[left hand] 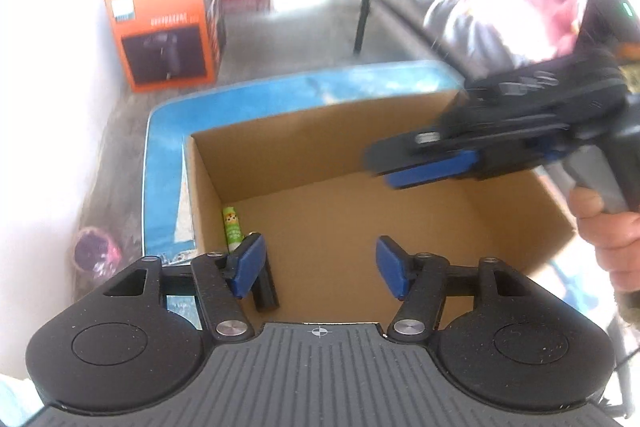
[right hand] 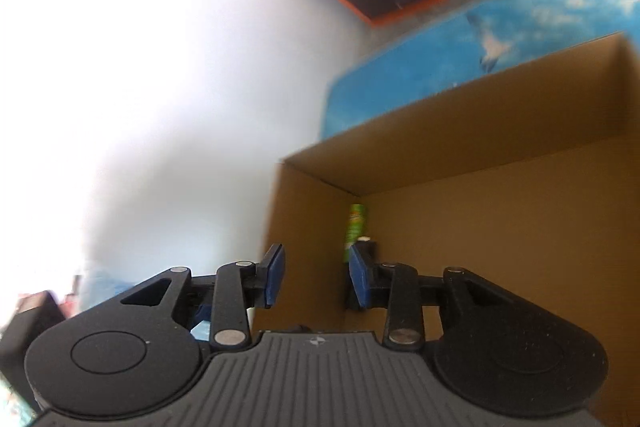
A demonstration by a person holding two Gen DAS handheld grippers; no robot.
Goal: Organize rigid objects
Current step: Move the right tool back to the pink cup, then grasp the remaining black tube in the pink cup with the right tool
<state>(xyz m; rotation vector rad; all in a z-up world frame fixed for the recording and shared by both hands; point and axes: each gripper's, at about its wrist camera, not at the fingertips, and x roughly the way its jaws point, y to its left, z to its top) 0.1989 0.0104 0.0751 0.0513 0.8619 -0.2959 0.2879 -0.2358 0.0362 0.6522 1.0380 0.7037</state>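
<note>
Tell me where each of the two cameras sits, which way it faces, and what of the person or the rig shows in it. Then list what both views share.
Left wrist: sits on the left gripper, looks down into the cardboard box; its own open fingers, the right gripper and the person's hand show.
Right wrist: sits on the right gripper, faces the box's corner from low over its rim; only its own open fingers show.
Shared: the box, the green tube in its corner, the blue table, the orange carton.

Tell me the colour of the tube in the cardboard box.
Green with white print; the tube shows best in the left wrist view.
</note>
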